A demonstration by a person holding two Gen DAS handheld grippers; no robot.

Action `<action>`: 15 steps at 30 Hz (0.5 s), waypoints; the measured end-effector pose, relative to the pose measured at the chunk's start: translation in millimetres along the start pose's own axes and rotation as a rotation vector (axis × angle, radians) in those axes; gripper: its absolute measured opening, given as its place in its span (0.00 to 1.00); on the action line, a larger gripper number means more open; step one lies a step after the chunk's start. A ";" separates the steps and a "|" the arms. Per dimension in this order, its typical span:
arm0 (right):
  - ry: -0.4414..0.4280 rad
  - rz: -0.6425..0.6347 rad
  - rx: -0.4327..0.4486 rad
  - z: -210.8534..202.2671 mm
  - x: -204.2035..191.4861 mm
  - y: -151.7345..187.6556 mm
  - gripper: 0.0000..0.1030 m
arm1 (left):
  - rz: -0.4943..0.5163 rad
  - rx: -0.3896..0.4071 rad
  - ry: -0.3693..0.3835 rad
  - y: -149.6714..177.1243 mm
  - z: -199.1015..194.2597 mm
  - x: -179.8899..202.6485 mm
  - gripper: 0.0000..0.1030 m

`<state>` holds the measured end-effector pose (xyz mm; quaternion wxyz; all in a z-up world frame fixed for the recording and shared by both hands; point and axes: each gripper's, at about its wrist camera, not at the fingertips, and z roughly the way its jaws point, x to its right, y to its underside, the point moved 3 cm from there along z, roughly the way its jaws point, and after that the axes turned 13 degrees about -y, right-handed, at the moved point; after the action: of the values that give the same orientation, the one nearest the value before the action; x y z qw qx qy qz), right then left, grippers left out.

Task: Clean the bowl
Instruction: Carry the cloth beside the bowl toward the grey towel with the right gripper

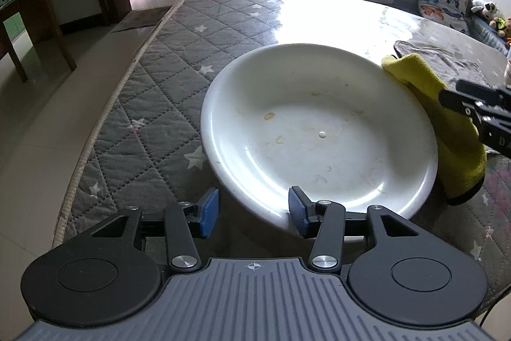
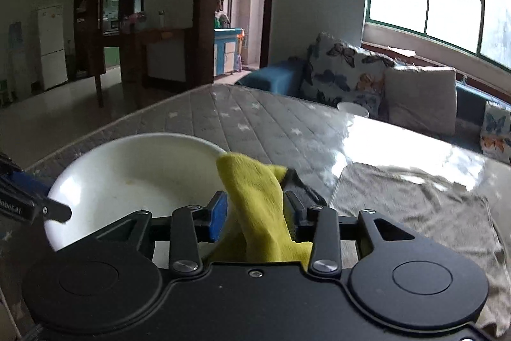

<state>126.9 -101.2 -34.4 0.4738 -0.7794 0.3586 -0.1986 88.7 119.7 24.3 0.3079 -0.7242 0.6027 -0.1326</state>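
While the white bowl [image 1: 319, 133] is sitting on the quilted table cover [image 1: 153, 91] with dried specks showing inside it, the left gripper [image 1: 254, 210] is hovering at its near rim with jaws spread wide — one pad over the rim, the other outside, gripping nothing. The right gripper [image 2: 255, 218] is clamping a yellow cloth [image 2: 258, 197] just beside the bowl's edge, with a grey towel [image 2: 415, 206] lying beyond. If wiping begins before the left jaws close, the bowl is likely to skid on the cover — and the loosely hanging cloth may slip free.
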 end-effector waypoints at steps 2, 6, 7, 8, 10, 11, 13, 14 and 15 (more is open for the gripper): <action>0.009 -0.032 -0.001 6.7 -3.2 -3.0 0.40 | 0.001 0.000 0.000 -0.1 0.3 -0.1 0.48; 0.011 -0.083 -0.007 17.7 -9.9 -8.5 0.40 | 0.011 0.001 -0.001 -0.6 0.5 1.0 0.48; 0.014 -0.090 -0.006 18.8 -10.3 -9.3 0.40 | 0.011 0.000 0.001 -0.6 0.7 1.1 0.48; 0.016 -0.097 -0.007 20.7 -10.5 -10.5 0.40 | 0.011 0.000 0.002 -0.7 0.8 1.1 0.48; 0.020 -0.103 -0.012 24.7 -9.8 -12.5 0.37 | 0.011 0.000 0.003 -0.4 1.3 1.5 0.48; 0.023 -0.104 -0.014 26.2 -9.0 -13.1 0.33 | 0.011 0.000 0.003 -0.3 1.5 1.7 0.48; 0.031 -0.105 -0.019 28.9 -6.4 -14.2 0.23 | 0.012 -0.001 0.004 -0.5 1.6 2.0 0.48; 0.033 -0.097 -0.017 28.4 -4.9 -14.6 0.22 | 0.012 -0.001 0.004 -0.6 1.7 2.1 0.48; 0.036 -0.082 -0.012 27.2 -1.5 -15.3 0.20 | 0.012 -0.001 0.005 -0.6 2.0 2.1 0.48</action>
<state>149.3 -79.3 -33.8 0.4539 -0.7926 0.3363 -0.2297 90.8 118.3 22.8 0.3067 -0.7203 0.6080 -0.1322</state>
